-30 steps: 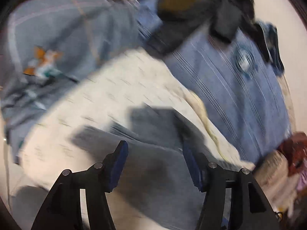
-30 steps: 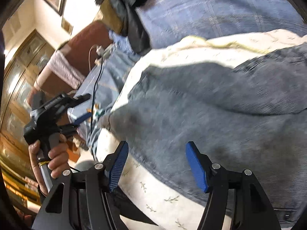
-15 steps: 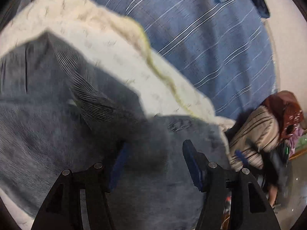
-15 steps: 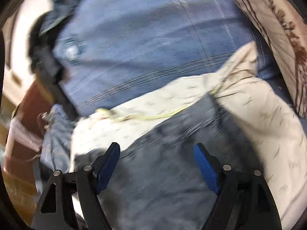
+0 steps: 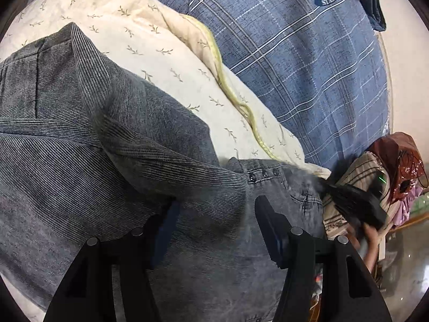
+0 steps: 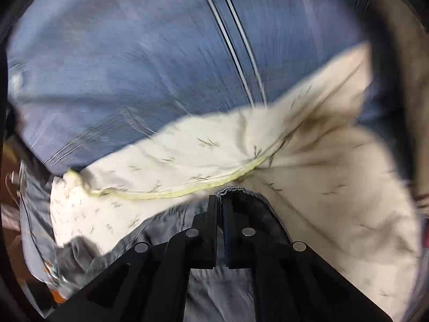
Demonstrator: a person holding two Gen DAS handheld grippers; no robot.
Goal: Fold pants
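Note:
Grey denim pants (image 5: pixel 80 161) lie crumpled on a cream leaf-print blanket (image 5: pixel 161 40). My left gripper (image 5: pixel 217 206) hovers open over the waistband by the row of buttons (image 5: pixel 264 174). A raised fold of denim sits between its fingers and hides part of the left pad. In the right wrist view my right gripper (image 6: pixel 219 198) is shut on an edge of the pants (image 6: pixel 257 214), with cloth bunched at its tips. From the left wrist view the right gripper (image 5: pixel 321 182) appears as a dark blur at the pants' right end, with a hand (image 5: pixel 372 241) behind it.
A blue plaid bedsheet (image 5: pixel 295 53) covers the bed beyond the blanket (image 6: pixel 214 147). A striped beige cloth (image 5: pixel 370 166) and a red-brown bag (image 5: pixel 402 155) sit off the right side. Dark clothing (image 5: pixel 372 2) lies at the far corner.
Both views have swung across the bed to the pants' waist end. The right gripper, open half a second ago, has shut on the pants' edge. The left gripper has stayed open and come lower.

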